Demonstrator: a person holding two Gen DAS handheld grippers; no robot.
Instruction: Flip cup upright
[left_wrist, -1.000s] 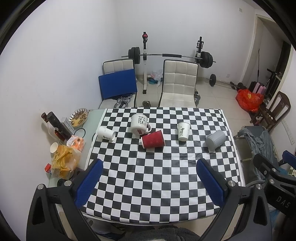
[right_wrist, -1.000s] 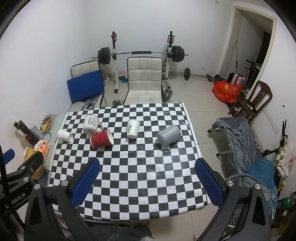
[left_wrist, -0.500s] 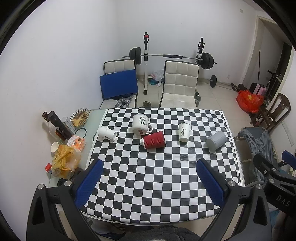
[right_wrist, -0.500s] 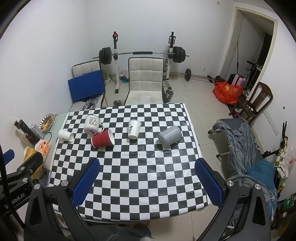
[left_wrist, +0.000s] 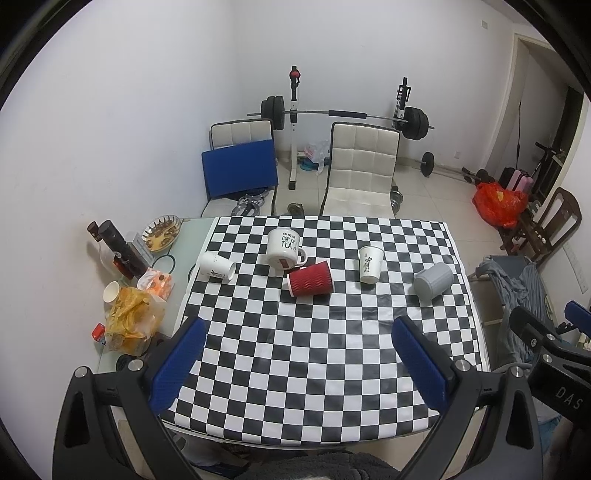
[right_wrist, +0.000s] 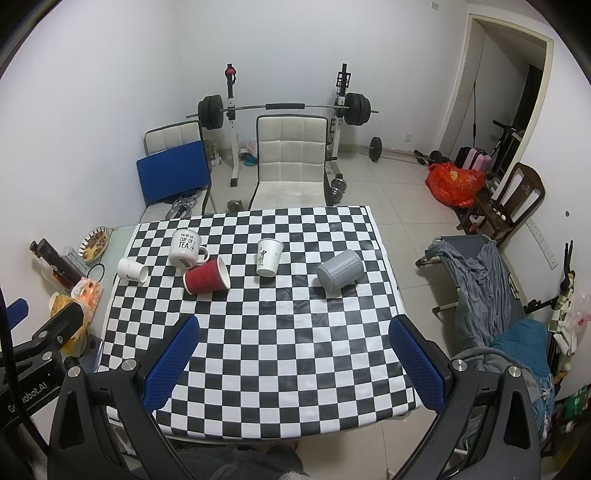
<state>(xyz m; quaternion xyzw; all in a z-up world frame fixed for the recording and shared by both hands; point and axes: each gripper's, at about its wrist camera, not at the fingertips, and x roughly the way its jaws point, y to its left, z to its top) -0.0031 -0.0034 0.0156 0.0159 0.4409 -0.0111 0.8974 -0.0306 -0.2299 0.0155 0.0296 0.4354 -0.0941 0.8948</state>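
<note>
Fig.: L gripper & R gripper, both wide open & empty, held high above table, prob. to survey toppled red cup & grey cup.

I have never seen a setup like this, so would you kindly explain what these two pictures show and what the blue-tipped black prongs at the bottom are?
There is no robot arm here. A person holds a two-finger gripper in each hand, and each gripper carries a fisheye camera looking forward along its fingers. The prongs are those fingers: one picture comes from the left gripper, the other from the right gripper. Both are open and hold nothing.

Both cameras look down on a table with a black-and-white checkered cloth. On it lie a small white cup on its side, a white ceramic mug printed CUP OF TEA, tilted, a red ribbed paper cup on its side, an upright white paper cup and a grey ribbed cup on its side.
</note>
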